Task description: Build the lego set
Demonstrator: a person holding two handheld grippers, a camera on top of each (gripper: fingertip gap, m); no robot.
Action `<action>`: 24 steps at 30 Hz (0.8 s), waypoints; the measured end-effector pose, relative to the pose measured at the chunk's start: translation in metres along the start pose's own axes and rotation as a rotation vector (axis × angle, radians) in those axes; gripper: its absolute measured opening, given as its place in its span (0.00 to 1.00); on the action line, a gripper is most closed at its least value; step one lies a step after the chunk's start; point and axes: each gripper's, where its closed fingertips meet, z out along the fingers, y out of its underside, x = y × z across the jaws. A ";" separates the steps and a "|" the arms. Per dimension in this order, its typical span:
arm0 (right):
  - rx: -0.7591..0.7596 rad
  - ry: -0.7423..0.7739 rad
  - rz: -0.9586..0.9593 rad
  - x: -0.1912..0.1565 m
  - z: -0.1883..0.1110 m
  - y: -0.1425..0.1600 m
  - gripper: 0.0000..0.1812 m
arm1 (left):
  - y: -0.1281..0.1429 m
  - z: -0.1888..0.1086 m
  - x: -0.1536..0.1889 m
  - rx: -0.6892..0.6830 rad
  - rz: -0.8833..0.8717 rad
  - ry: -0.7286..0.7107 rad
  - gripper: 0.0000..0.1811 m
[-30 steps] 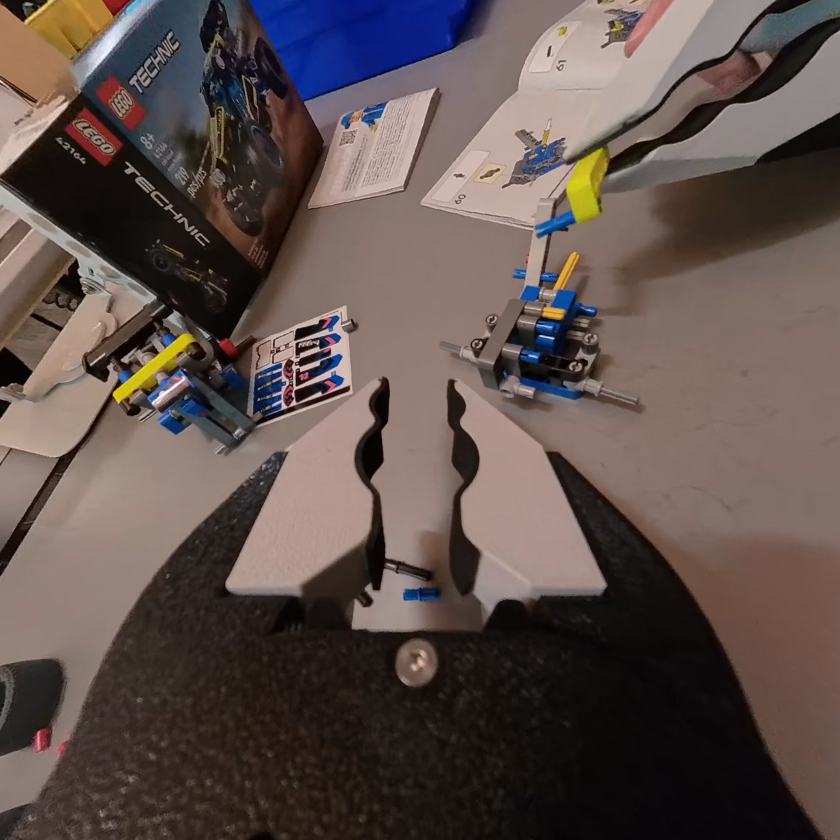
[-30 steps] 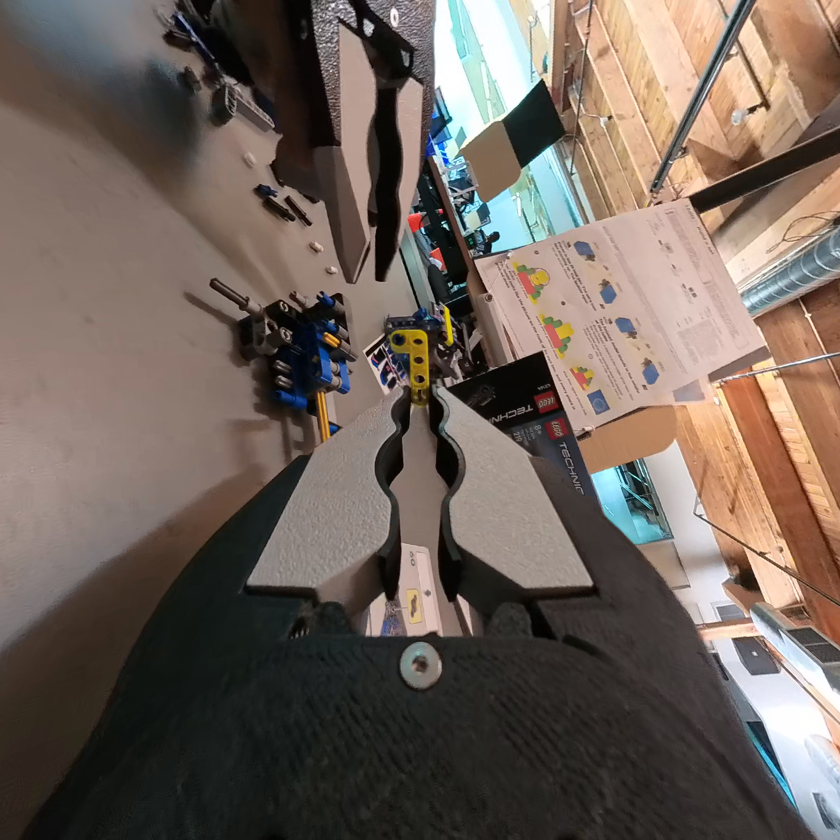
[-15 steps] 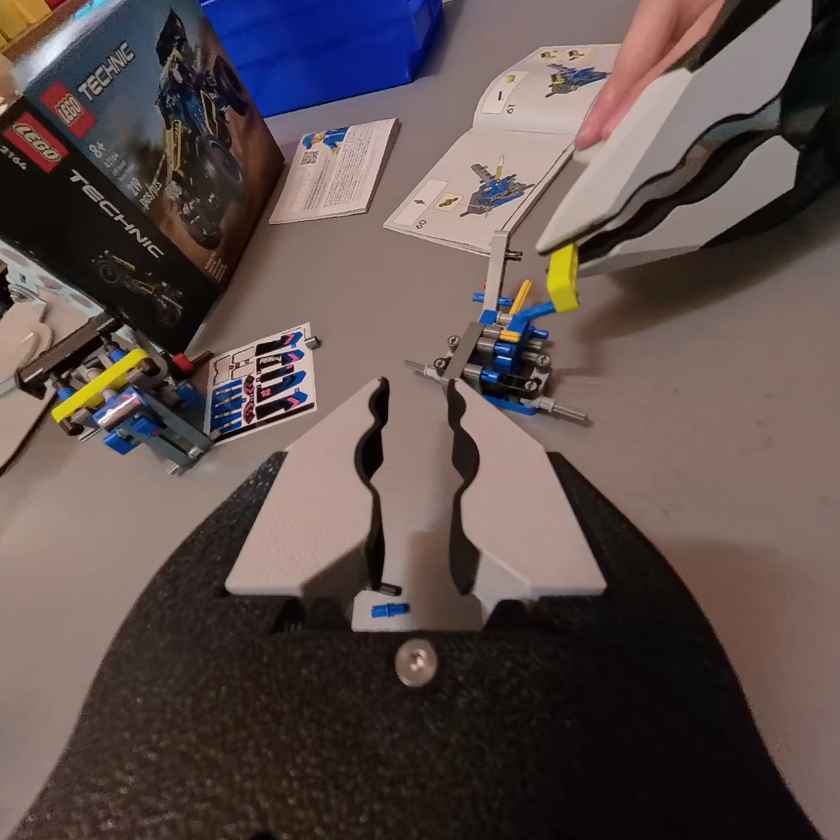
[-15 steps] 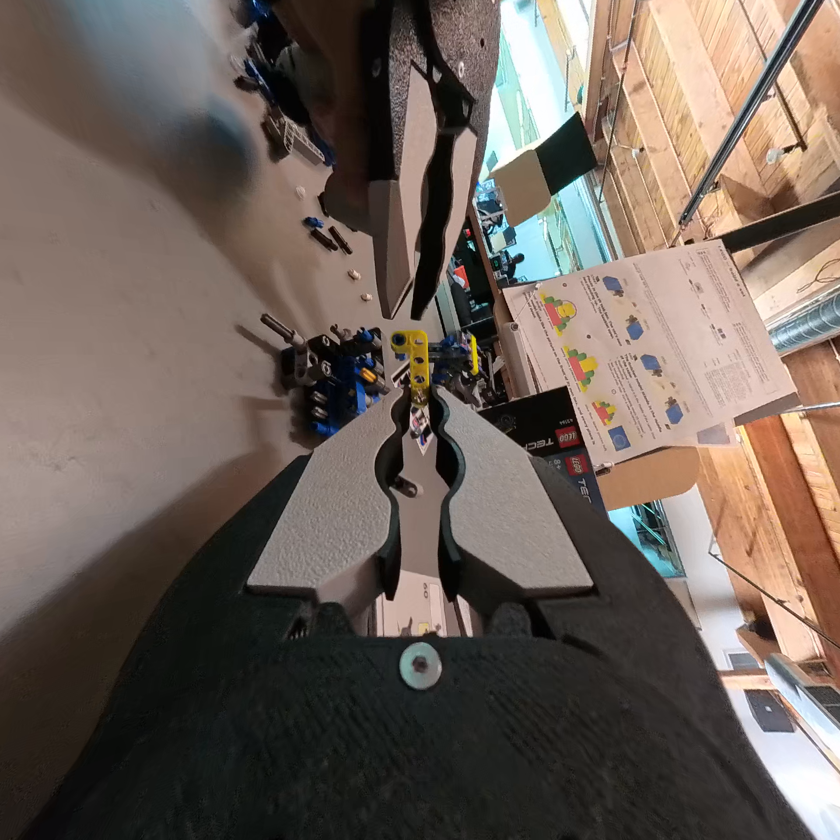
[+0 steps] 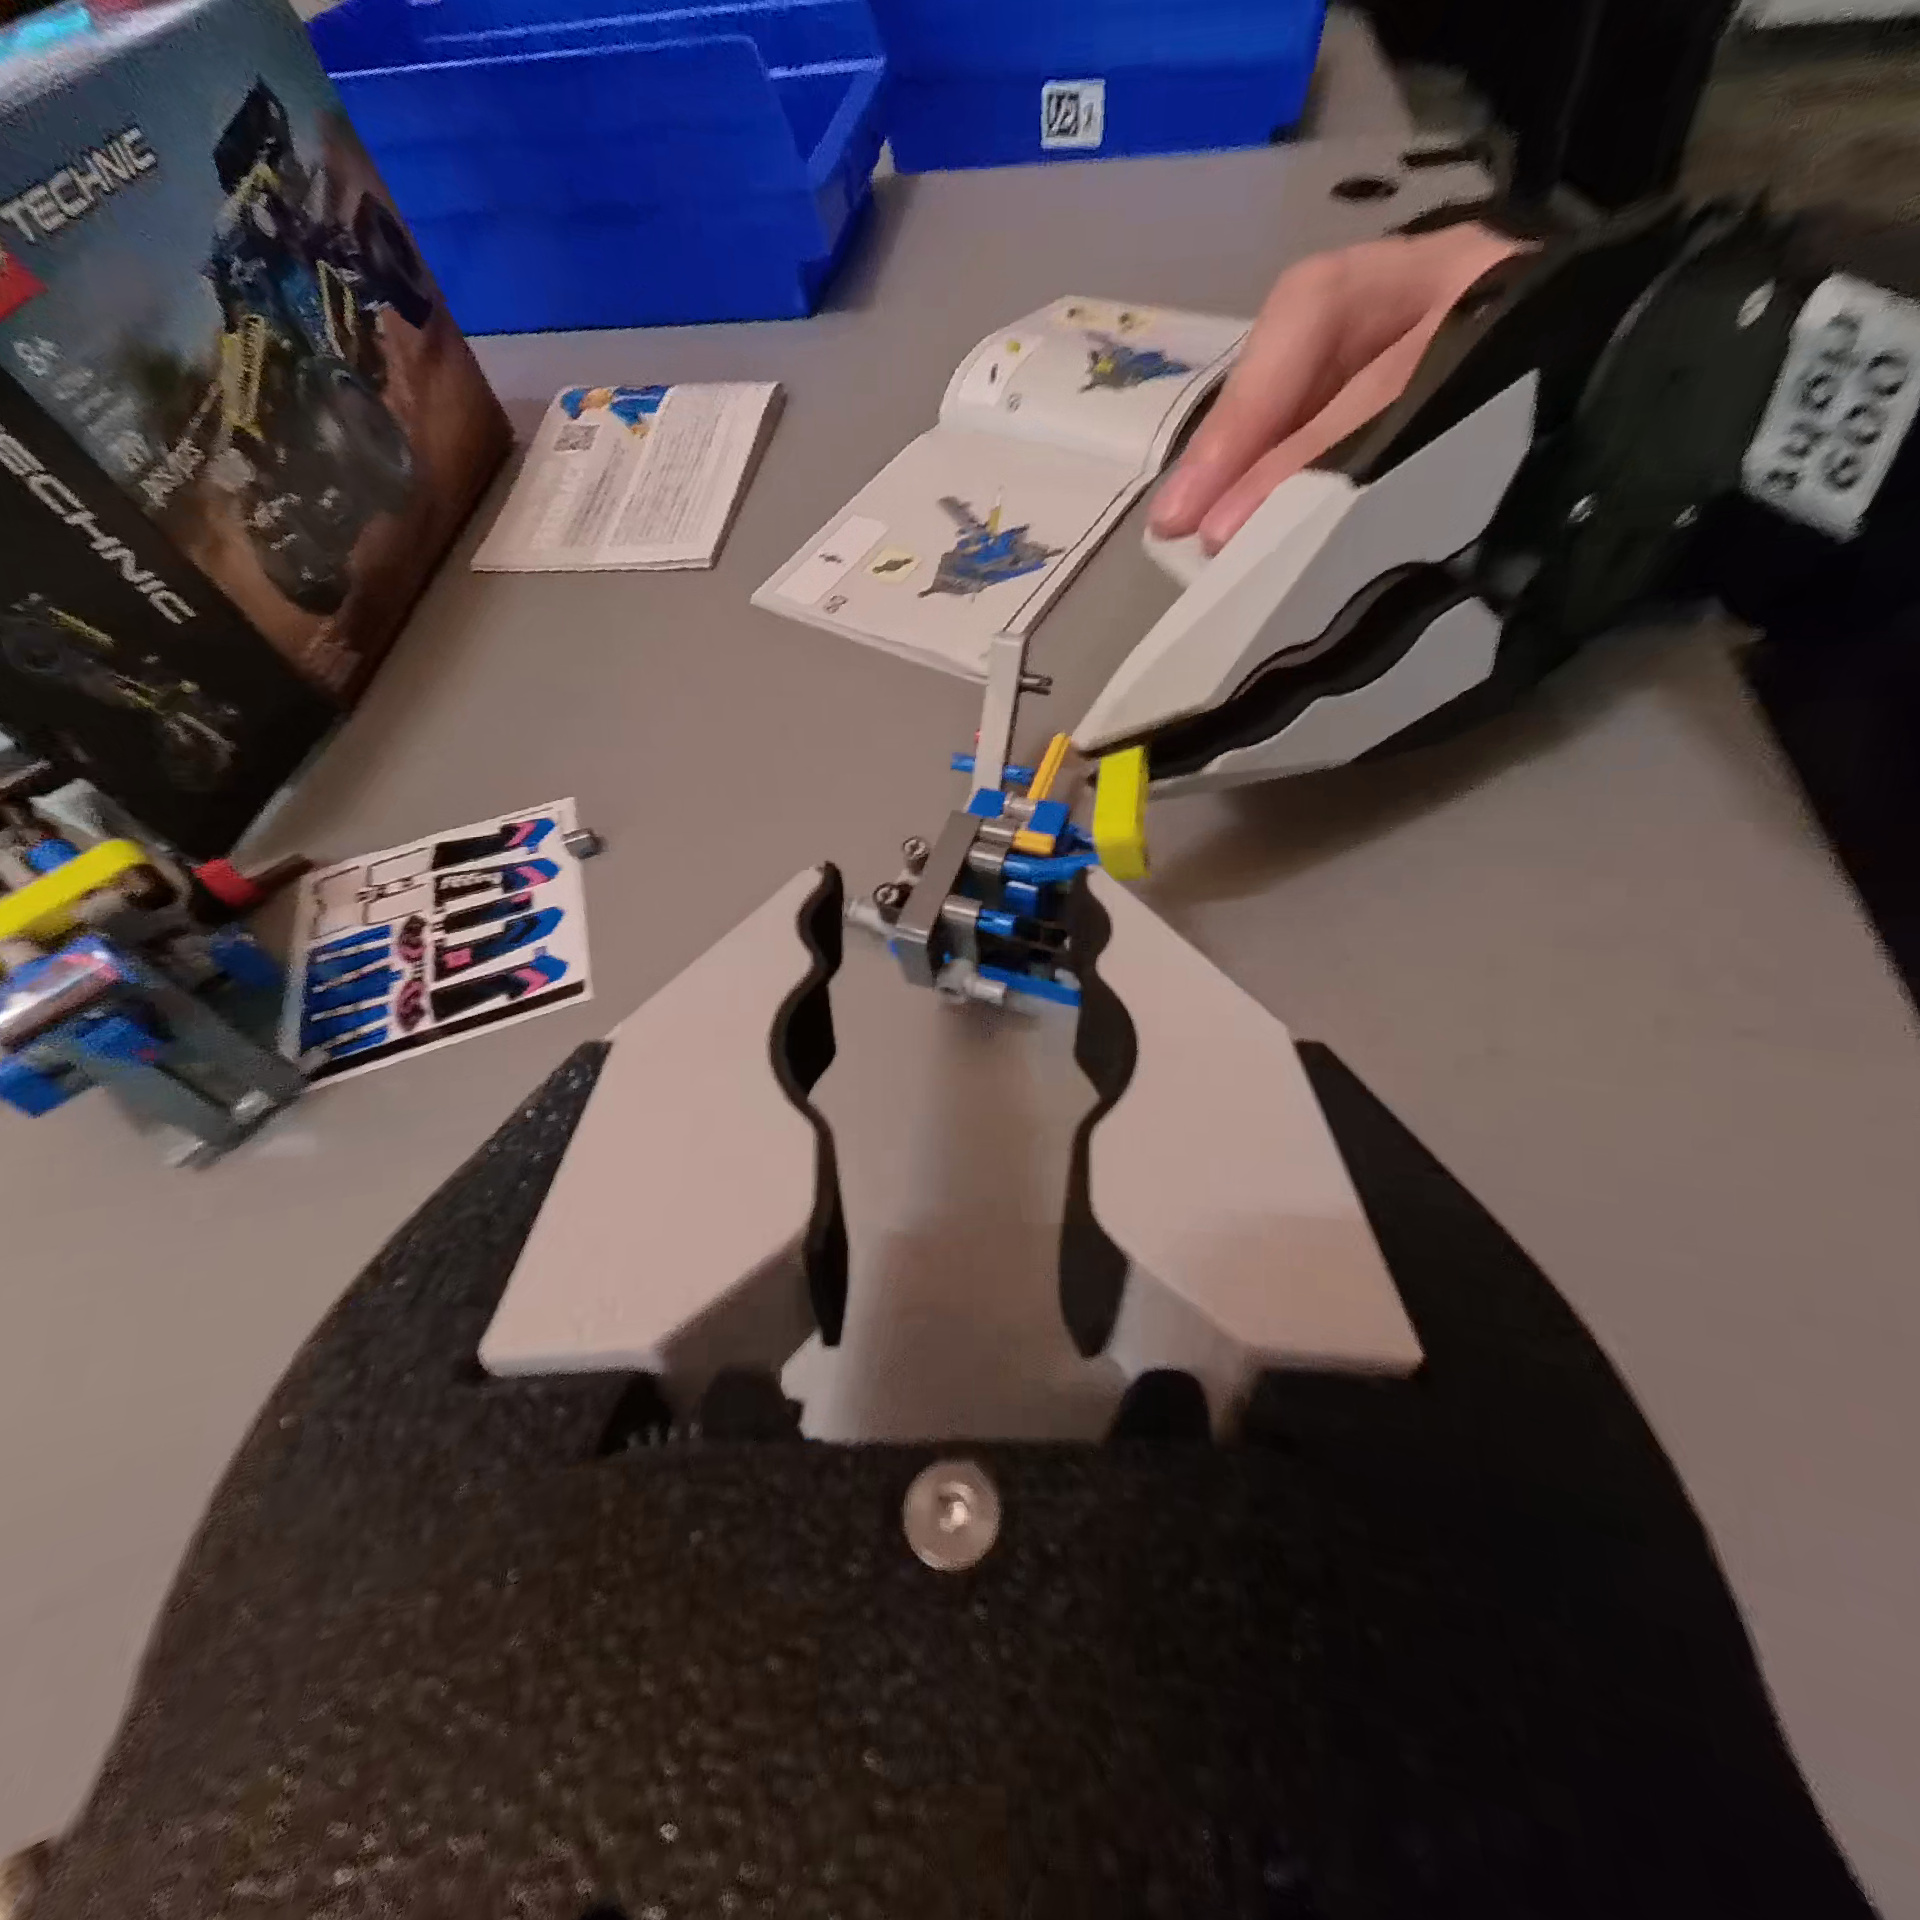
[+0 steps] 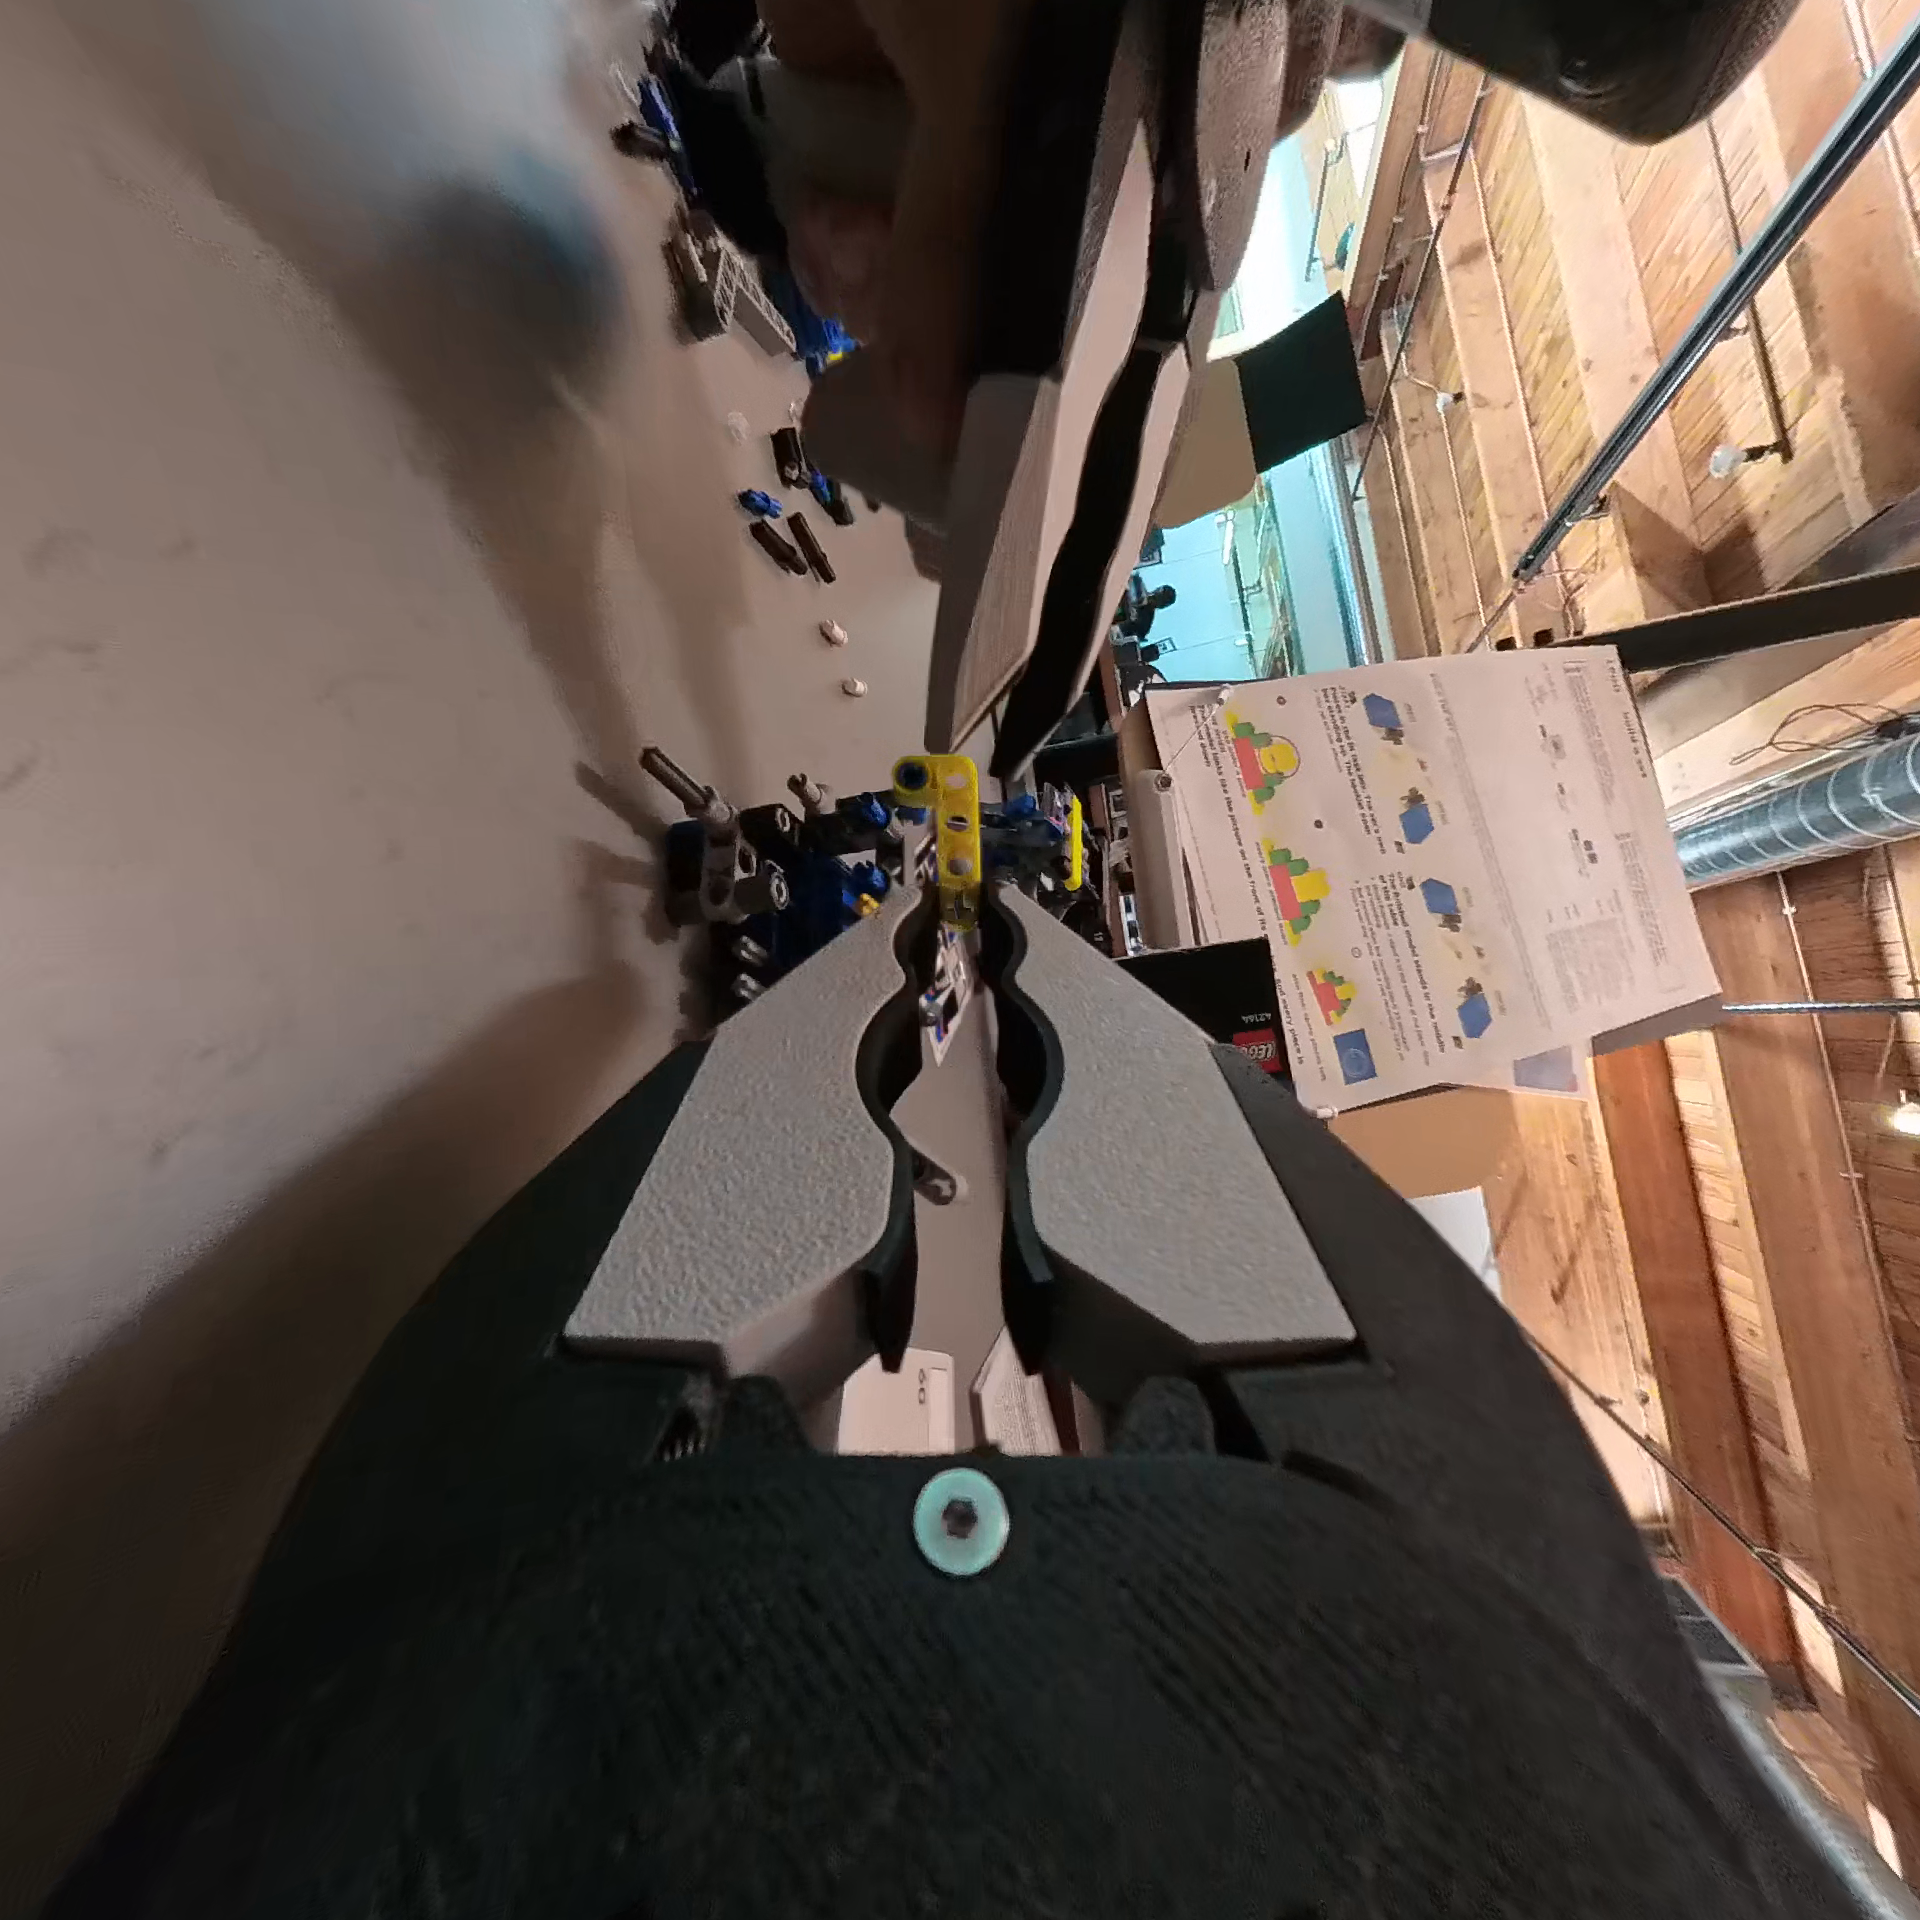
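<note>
A small blue, grey and black lego assembly (image 5: 987, 914) stands on the grey table (image 5: 727, 707), right at the tips of my left gripper (image 5: 961, 894), which is open around its near side. My right gripper (image 6: 961, 909) is turned on its side and shut on a yellow L-shaped beam (image 6: 951, 831). It holds the beam against the far right side of the assembly (image 6: 769, 883). The right gripper also shows in the left wrist view (image 5: 1122, 758), with the yellow beam (image 5: 1122, 810) at its tips. The left gripper shows above in the right wrist view (image 6: 997, 727).
A second lego assembly (image 5: 94, 977) with a yellow beam lies at the left, next to a sticker sheet (image 5: 436, 935) and the set's box (image 5: 187, 416). An open instruction booklet (image 5: 997, 488), a leaflet (image 5: 634, 478) and blue bins (image 5: 623, 156) lie beyond. Loose pins (image 6: 800, 520) are scattered on the table. Both grippers' tips are close together, under 4 cm apart.
My left gripper has moved forward to the small assembly and opened wider. My right gripper has lowered the yellow beam down to the assembly's side.
</note>
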 end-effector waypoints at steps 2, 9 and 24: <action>0.000 -0.010 0.007 -0.001 0.001 0.000 0.03 | -0.003 -0.001 0.002 0.021 -0.032 0.026 0.27; -0.050 -0.004 -0.030 0.001 0.004 0.008 0.03 | 0.004 0.008 0.002 -0.024 -0.094 0.037 0.26; -0.106 -0.005 -0.129 -0.003 0.009 0.011 0.03 | 0.017 0.025 0.007 -0.108 -0.151 0.083 0.24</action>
